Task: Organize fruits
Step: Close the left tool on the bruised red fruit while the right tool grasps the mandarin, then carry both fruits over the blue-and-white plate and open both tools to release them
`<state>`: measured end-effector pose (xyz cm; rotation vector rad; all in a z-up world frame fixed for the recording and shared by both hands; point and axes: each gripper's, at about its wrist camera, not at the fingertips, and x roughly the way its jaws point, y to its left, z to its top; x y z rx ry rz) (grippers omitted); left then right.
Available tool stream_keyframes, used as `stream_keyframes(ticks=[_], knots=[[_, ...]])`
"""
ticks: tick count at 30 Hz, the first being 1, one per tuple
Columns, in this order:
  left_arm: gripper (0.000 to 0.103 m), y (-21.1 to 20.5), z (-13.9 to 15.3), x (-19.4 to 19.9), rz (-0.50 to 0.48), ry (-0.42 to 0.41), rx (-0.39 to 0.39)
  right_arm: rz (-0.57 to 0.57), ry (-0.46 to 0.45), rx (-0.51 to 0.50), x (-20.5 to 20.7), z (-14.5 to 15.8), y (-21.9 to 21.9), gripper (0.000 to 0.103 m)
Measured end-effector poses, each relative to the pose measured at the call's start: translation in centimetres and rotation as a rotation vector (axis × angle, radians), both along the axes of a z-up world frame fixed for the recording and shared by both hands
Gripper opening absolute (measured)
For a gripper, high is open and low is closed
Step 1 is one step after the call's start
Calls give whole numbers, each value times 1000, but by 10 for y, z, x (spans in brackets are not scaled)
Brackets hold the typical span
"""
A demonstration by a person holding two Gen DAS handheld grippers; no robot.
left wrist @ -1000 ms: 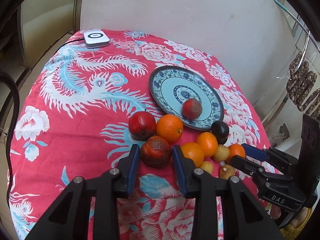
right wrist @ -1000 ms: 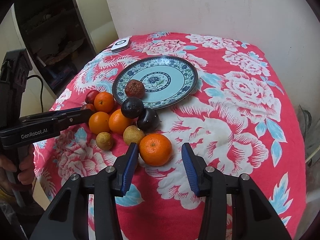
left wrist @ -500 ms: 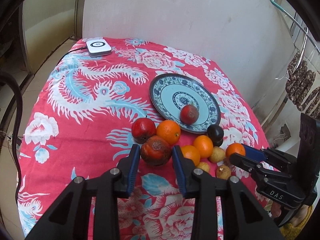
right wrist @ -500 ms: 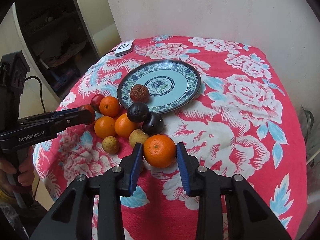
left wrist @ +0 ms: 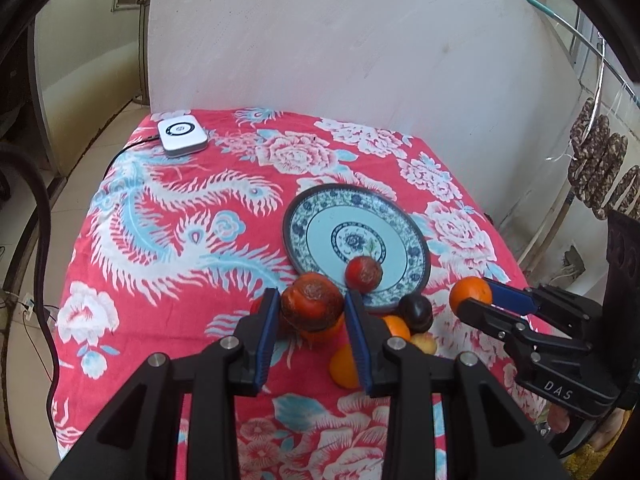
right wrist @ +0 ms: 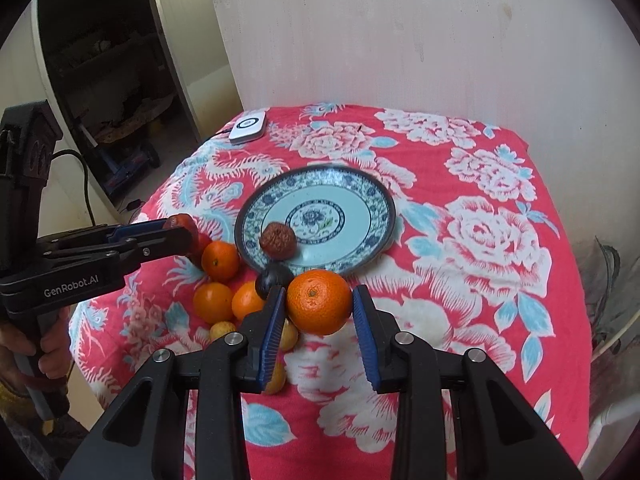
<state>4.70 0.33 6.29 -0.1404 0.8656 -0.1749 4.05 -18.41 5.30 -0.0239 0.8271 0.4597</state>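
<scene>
My left gripper (left wrist: 312,302) is shut on a dark red, wrinkled fruit (left wrist: 312,306) and holds it above the tablecloth, just short of the blue-patterned plate (left wrist: 320,216). My right gripper (right wrist: 319,305) is shut on an orange (right wrist: 319,301), lifted near the plate's (right wrist: 360,200) front edge. A shrivelled reddish fruit (left wrist: 363,274) lies on the plate's near side. Several oranges (right wrist: 220,261), a dark plum (right wrist: 272,276) and small yellow fruits (right wrist: 223,330) lie in a cluster on the cloth below the grippers. Each gripper shows in the other's view: the right gripper (left wrist: 470,299), the left gripper (right wrist: 182,227).
The table has a red floral cloth (left wrist: 180,216). A small white device (left wrist: 182,137) with a cable sits at the far left corner. A white wall stands behind the table. A hand (right wrist: 40,354) holds the left gripper's handle. Dried sausages (left wrist: 600,168) hang at the right.
The right gripper closed on the orange and lifted it off the cloth. The left gripper rose with the dark red fruit in its jaws. Both now sit closer to the plate.
</scene>
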Motion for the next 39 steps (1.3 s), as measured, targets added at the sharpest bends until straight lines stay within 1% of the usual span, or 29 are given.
stream_keyframes(ticks=[9,17,30,39], knots=[[35,-9,9,26,-18,-24,3,-4,-32,-6,22,11,6,35],[35,-17,11,52,-36,-29,10,-8,-30,-8,46,17,9,35],[35,-31,-14,94,-54,24,2,-9,-20,-34,90,-6,21,35],[35,-29,-34,112,-45,65,-14,0,-7,-53,107,-23,24,35]])
